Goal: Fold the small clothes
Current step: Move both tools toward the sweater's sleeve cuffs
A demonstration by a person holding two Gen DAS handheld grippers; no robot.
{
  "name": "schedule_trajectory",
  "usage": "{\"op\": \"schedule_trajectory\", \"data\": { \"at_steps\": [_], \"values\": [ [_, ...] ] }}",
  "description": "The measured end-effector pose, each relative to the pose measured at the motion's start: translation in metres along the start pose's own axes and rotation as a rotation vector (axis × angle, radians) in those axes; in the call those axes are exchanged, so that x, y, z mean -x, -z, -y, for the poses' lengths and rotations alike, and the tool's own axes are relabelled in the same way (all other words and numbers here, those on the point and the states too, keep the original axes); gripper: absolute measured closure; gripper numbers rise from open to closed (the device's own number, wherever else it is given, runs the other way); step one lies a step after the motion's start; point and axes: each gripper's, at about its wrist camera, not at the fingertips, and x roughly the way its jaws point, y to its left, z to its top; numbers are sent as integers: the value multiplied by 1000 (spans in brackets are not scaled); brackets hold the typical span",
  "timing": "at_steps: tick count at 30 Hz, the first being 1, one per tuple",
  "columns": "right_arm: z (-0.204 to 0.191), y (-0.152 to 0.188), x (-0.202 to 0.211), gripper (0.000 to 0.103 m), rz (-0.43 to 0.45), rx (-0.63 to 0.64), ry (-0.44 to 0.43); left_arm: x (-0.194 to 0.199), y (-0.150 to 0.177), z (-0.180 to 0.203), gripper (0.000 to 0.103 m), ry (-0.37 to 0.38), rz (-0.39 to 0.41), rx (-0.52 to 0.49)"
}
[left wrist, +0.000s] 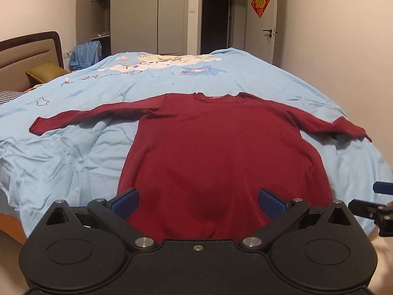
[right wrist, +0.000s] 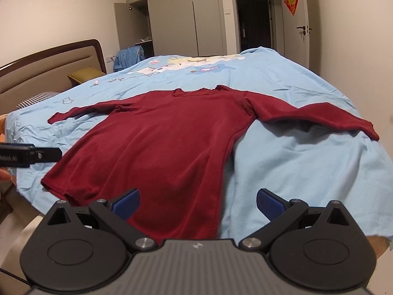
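The red shirt lay spread flat on the blue bedspread, sleeves out. Left tongs and right tongs gaped wide, both empty. Soft, floppy cloth; best pinched at the hem corners.

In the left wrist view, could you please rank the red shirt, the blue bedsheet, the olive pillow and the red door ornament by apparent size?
1. blue bedsheet
2. red shirt
3. olive pillow
4. red door ornament; it and the pillow are far off, so their true sizes are unsure.
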Motion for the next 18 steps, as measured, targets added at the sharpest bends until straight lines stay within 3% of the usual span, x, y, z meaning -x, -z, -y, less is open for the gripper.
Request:
{"op": "schedule_trajectory", "data": {
  "at_steps": [9, 14, 18],
  "values": [
    [30, -21, -39, 0, -19, -24, 50, -55, -34, -19, 1, 46, -116, 164],
    [59, -29, -61, 0, 14, -88, 79, -85, -46, -18, 1, 25, -132, 150],
    [92, -32, -72, 0, 99, -204, 67, -110, -55, -16, 1, 11, -139, 141]
  ]
}}
